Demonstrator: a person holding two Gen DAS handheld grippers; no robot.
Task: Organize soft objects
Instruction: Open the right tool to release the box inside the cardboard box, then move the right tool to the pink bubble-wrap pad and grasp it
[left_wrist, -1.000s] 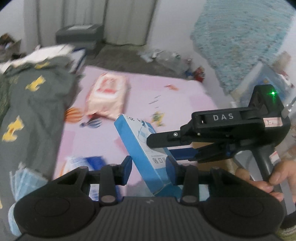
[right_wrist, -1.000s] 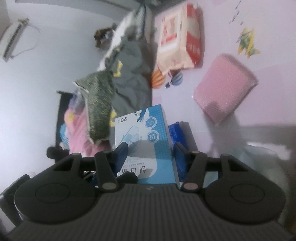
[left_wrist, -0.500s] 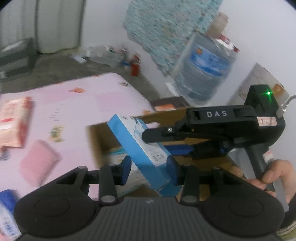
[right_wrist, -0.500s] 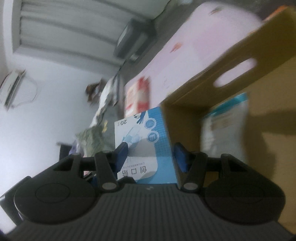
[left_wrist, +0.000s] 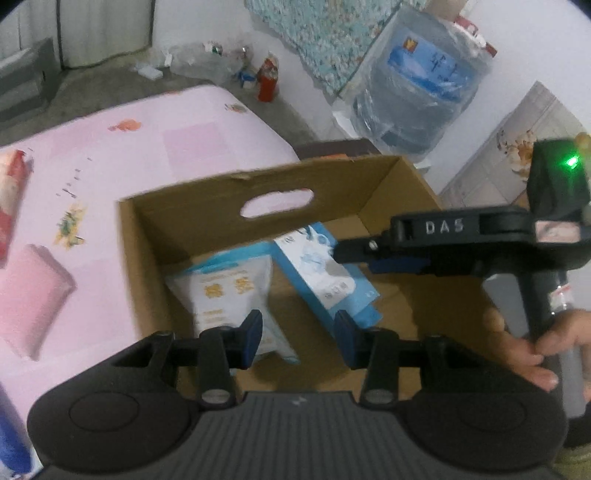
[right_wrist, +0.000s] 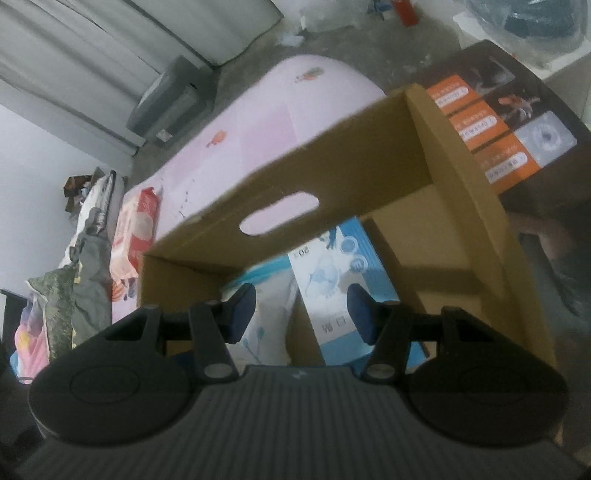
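on the pink mat lies a pink soft pack (likely light and squashy, best pinched across its middle); in the cardboard box a white pouch and blue box rest; left claw and right claw gape, holding nothing

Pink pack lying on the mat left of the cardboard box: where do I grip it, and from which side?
Probably take the pink pack across its shorter width, near its middle, coming down from above. It lies flat on the mat, apart from other things, and its visible long side looks straight, so a grip should seat evenly there.
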